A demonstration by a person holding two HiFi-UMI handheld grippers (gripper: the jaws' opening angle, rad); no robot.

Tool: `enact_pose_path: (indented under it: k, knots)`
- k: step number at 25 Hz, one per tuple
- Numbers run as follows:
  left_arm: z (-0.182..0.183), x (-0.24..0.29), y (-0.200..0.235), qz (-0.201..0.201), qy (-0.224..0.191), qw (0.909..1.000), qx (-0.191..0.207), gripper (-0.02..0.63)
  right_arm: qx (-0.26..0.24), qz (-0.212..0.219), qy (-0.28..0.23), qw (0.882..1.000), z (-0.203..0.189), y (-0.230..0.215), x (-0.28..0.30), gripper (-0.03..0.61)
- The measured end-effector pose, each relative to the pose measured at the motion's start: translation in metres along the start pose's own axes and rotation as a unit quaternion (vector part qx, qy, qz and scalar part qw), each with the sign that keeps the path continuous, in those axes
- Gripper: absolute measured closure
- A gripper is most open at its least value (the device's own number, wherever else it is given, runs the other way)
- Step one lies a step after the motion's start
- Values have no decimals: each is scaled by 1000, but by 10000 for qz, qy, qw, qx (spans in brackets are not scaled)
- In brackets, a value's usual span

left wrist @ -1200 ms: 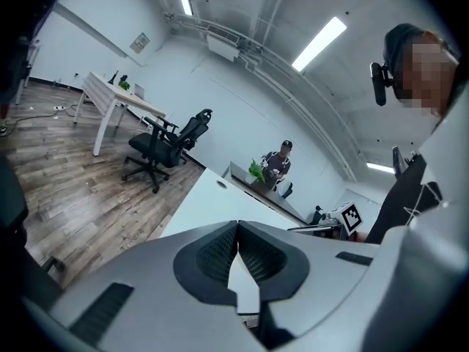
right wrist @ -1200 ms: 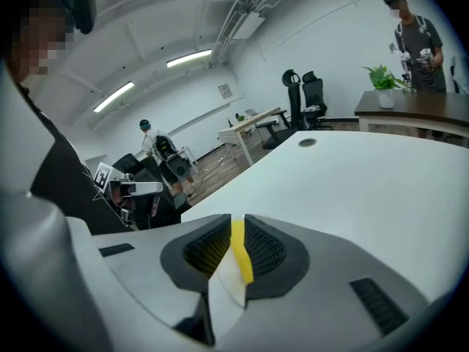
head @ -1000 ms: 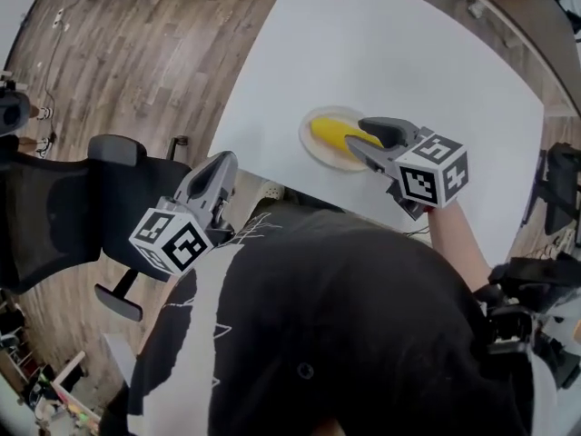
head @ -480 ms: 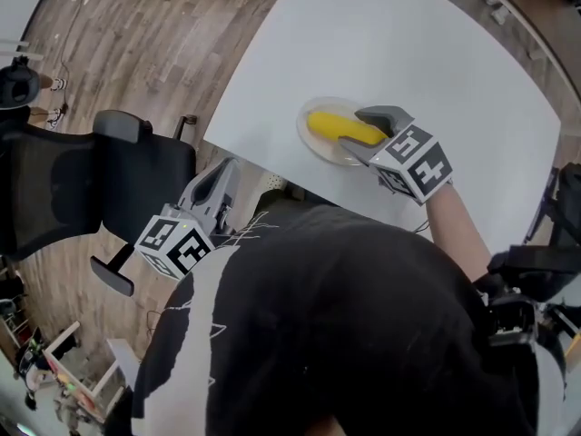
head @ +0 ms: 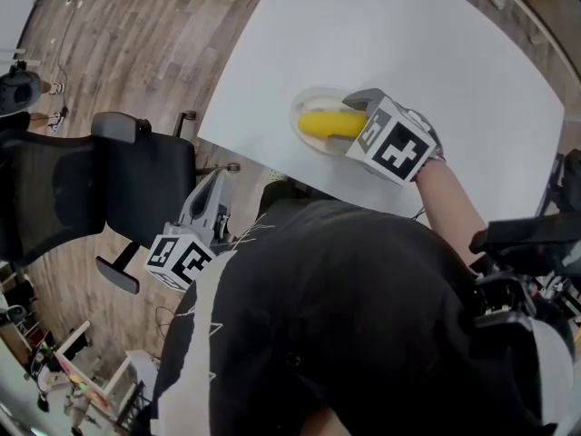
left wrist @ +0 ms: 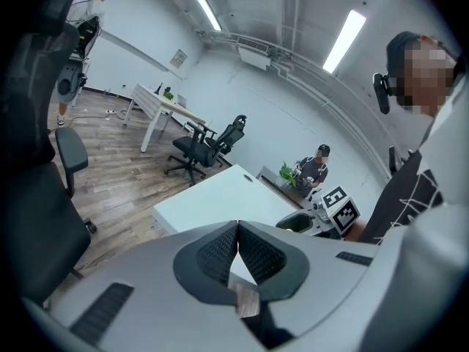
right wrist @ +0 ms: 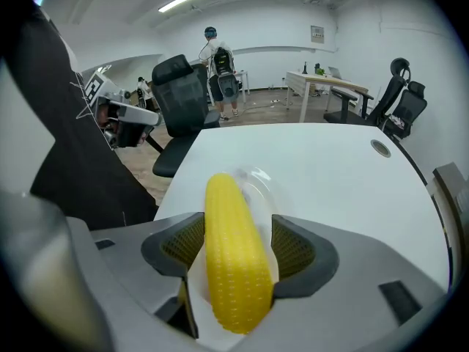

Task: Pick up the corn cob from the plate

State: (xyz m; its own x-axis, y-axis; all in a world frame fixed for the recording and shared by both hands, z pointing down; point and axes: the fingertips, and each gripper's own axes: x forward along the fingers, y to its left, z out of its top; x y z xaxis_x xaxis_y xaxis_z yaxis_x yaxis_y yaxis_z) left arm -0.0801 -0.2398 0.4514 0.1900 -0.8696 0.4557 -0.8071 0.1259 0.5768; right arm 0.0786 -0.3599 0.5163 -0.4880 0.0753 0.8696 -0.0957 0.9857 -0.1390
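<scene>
the one corn cob (right wrist: 233,262) lies on the single plate (right wrist: 258,176), near the table (head: 436,53) edge closest to the person. the right gripper (right wrist: 238,229) straddles the cob; its jaws have just been opening and stand wide, pads not pressing. this looks like the grasp step: next, close squarely on the cob, then lift. the left gripper (left wrist: 238,229), second of two, hangs off the table, jaws together, empty.

Corn cob (head: 320,123) end behind marker cube (head: 392,143)
</scene>
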Motion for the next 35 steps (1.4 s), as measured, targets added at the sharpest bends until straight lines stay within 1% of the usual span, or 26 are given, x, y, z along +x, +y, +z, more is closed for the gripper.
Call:
enact_pose_path:
  k: [3, 5, 9, 14, 16, 22, 26, 32, 35]
  knots:
    - [-9, -5, 0, 91, 4, 9999, -69, 600, -269, -70, 312, 9991, -9, 2, 13, 295]
    - [-13, -7, 3, 150, -6, 9998, -105, 600, -265, -124, 314, 9991, -9, 2, 19, 307]
    - [-9, -15, 9, 248, -33, 9996, -152, 600, -200, -198, 43, 9996, 4, -2, 18, 310]
    - [-10, -22, 17, 285, -94, 9994, -200, 600, -61, -328, -486, 9983, 11, -4, 19, 313]
    - [-12, -23, 24, 258, -100, 9994, -187, 600, -85, -352, -531, 9979, 9, -2, 25, 313]
    - [-8, -34, 38, 44, -151, 9998, -80, 600, -11, -390, -388, 9985, 8, 1, 27, 313]
    - [-4, -52, 52, -83, -136, 9999, 10, 600, 198, -661, -321, 9971, 11, -3, 27, 314]
    - [1, -92, 81, -67, -248, 9996, 82, 600, 397, -1063, -337, 9930, 15, -4, 34, 314]
    - [2, -100, 85, -210, -238, 9994, 146, 600, 630, -1093, -433, 9911, 15, -5, 40, 314]
